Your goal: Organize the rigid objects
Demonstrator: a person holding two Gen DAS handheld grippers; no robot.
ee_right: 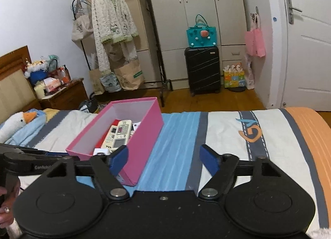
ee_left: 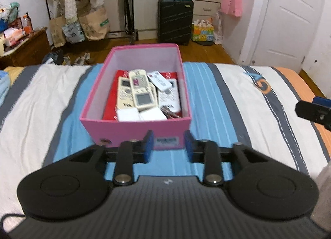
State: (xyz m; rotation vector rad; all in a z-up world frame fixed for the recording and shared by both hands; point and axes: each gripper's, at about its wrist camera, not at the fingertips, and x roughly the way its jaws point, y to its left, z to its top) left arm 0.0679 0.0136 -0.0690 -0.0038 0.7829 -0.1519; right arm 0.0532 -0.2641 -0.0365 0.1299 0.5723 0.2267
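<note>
A pink box (ee_left: 136, 128) stands on the striped bedspread, open at the top. It holds several cream and white remote controls (ee_left: 140, 88), white adapters (ee_left: 128, 114) and a dark item at its near right corner. The box also shows in the right wrist view (ee_right: 144, 135) with the remotes (ee_right: 119, 134) inside. My left gripper (ee_left: 169, 145) is open and empty, just in front of the box's near wall. My right gripper (ee_right: 163, 159) is open and empty, to the right of the box above the blue stripe. Its tip shows in the left wrist view (ee_left: 314, 111).
The bed (ee_left: 248, 102) has striped bedding with an orange edge at right. A goose plush (ee_right: 18, 122) lies at the bed's left. Beyond the bed stand a black suitcase (ee_right: 202, 69), a clothes rack (ee_right: 115, 31), a wooden nightstand (ee_right: 66, 96) and a white door (ee_right: 306, 52).
</note>
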